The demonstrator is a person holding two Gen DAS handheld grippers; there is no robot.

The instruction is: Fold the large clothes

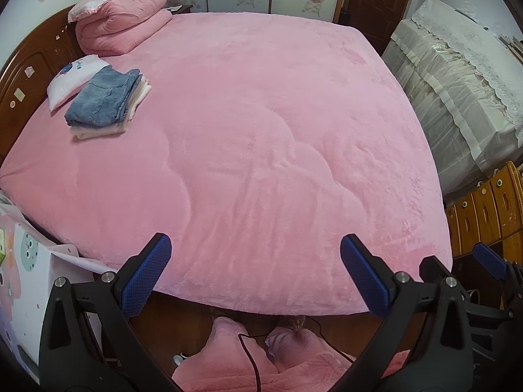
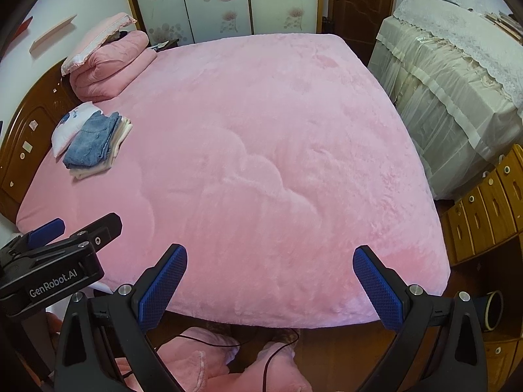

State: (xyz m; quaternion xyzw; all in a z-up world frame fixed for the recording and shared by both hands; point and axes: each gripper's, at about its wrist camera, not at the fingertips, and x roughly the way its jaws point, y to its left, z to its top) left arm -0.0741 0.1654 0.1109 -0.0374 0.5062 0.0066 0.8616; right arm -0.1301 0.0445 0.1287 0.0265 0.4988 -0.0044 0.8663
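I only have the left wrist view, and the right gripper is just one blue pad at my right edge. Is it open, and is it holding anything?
Observer: The right gripper is wide open. Nothing is between its fingers; only the pink blanket shows beyond them.
Operator: Anything low down past the bed's near right corner?
Observer: Yes, a dark round container sits there, beside the wooden drawers.
Operator: Does my left gripper show from that side?
Observer: Yes, the left gripper shows side-on at the picture's left edge, with GenRobot.AI printed on its casing.
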